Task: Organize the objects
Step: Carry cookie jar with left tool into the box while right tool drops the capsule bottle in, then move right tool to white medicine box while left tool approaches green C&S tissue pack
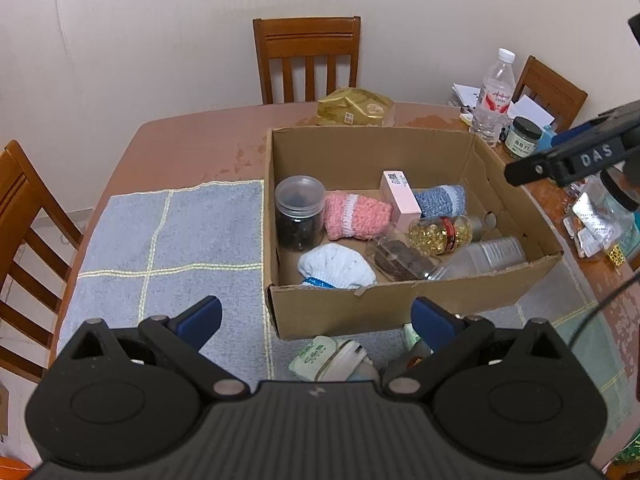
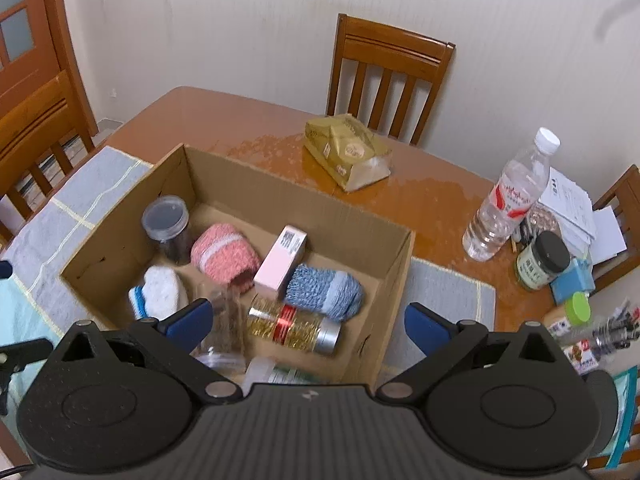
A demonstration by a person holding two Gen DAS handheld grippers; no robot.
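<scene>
A cardboard box (image 1: 400, 304) sits open on the wooden table (image 1: 192, 148), partly over a grey checked cloth (image 1: 168, 240), and it holds the sorted things: three knitted rolls, one pink (image 1: 354, 214), one blue (image 1: 440, 200) and one white with a blue edge (image 1: 336, 266); one dark-filled plastic jar (image 1: 300, 212) standing upright in the left rear corner; one pink carton (image 1: 400, 196) leaning between the pink and blue rolls; one bottle of golden capsules (image 1: 440, 234) lying on its side; and two clear containers lying near the front wall, one with brown contents (image 1: 400, 260) and one clear bottle (image 1: 488, 254). The left gripper (image 1: 316, 316) hangs before the box's near wall, jaws spread wide with nothing between them. The right gripper (image 2: 308, 320) hovers over the box's near right corner, jaws likewise wide and empty (the capsule bottle merely lies beneath). Three wooden chairs (image 1: 308, 60) ring the table; one gold packet (image 1: 354, 108), one water bottle (image 1: 494, 98) and one dark-lidded jar (image 1: 522, 136) stand outside the box
</scene>
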